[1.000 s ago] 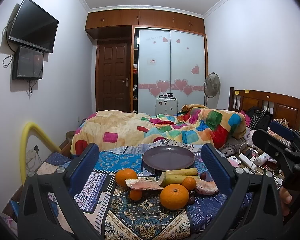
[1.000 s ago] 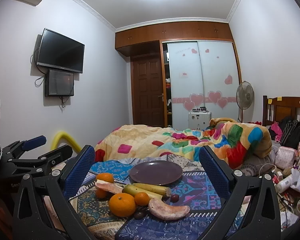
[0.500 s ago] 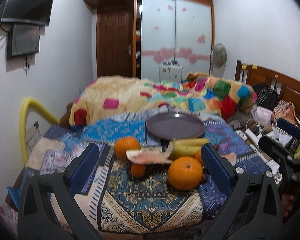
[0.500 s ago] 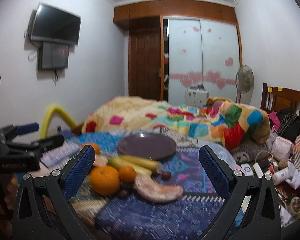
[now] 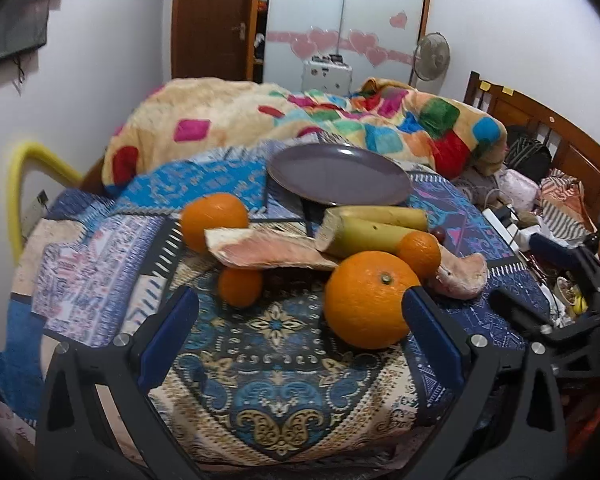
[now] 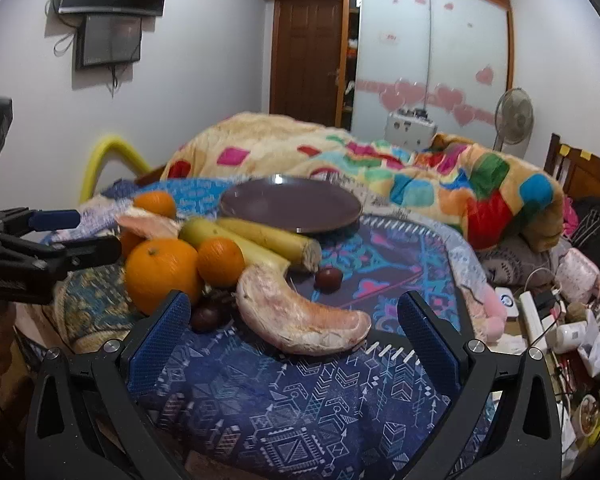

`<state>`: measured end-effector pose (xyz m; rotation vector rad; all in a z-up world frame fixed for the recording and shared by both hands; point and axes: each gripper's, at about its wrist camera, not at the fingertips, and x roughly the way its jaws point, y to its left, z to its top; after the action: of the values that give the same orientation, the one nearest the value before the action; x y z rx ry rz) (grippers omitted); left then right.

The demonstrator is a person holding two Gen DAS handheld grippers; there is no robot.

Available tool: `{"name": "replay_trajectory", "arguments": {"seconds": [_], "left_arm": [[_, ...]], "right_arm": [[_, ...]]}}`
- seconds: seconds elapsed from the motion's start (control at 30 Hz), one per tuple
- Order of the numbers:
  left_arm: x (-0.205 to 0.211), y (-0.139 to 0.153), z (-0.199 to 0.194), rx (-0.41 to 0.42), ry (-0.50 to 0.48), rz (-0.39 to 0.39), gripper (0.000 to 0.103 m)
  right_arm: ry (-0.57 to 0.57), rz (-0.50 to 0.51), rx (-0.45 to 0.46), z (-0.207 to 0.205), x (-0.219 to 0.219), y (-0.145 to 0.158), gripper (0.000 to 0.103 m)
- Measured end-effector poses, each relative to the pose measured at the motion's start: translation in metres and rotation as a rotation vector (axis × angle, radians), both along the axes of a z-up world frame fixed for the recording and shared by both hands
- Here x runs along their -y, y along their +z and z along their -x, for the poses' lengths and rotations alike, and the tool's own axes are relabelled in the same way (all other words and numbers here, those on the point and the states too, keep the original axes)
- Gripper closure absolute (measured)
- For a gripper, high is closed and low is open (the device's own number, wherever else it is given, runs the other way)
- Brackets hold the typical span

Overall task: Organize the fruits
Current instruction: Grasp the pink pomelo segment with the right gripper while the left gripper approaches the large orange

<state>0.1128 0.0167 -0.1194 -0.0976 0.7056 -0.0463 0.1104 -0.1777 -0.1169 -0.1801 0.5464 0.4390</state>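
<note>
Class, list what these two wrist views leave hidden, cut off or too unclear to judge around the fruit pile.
- Dark grapes: half hidden behind the right gripper's finger; count unclear.
- Small orange: top covered by the pomelo slice, left wrist view.
- Bananas: far ends hidden by an orange.
- Plate: blurred; its surface detail unreadable.

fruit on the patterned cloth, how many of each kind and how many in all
round orange citrus fruits: 4
yellow-green banana pieces: 2
pale pink peeled pomelo wedges: 2
small dark red round fruits: at least 3, the ones beside the biggest orange are partly hidden
total: at least 11, none on the dark purple round plate
</note>
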Motion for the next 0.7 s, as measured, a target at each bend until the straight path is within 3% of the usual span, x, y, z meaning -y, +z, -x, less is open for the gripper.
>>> {"name": "replay_trajectory", "arguments": {"seconds": [0.23, 0.33, 0.47, 0.7], "left_arm": [[0.016, -0.002, -0.005, -0.009, -0.039, -0.017, 0.000], [0.022, -0.004, -0.009, -0.017, -0.054, -0.020, 0.001], [0.026, -0.007, -0.015, -0.034, -0.064, -0.009, 0.012], [0.034, -0.013, -0.022, -0.056, -0.088, -0.008, 0.015]], "right_arm": [[0.050, 0.034, -0.096, -0.027, -0.002, -0.013, 0.002], [0.075, 0.055, -0.124, -0.035, -0.005, -0.017, 0.009], [0.098, 0.072, -0.164, -0.044, -0.008, -0.019, 0.012], [0.150, 0.106, -0.210, -0.055, -0.016, -0.028, 0.018]]}}
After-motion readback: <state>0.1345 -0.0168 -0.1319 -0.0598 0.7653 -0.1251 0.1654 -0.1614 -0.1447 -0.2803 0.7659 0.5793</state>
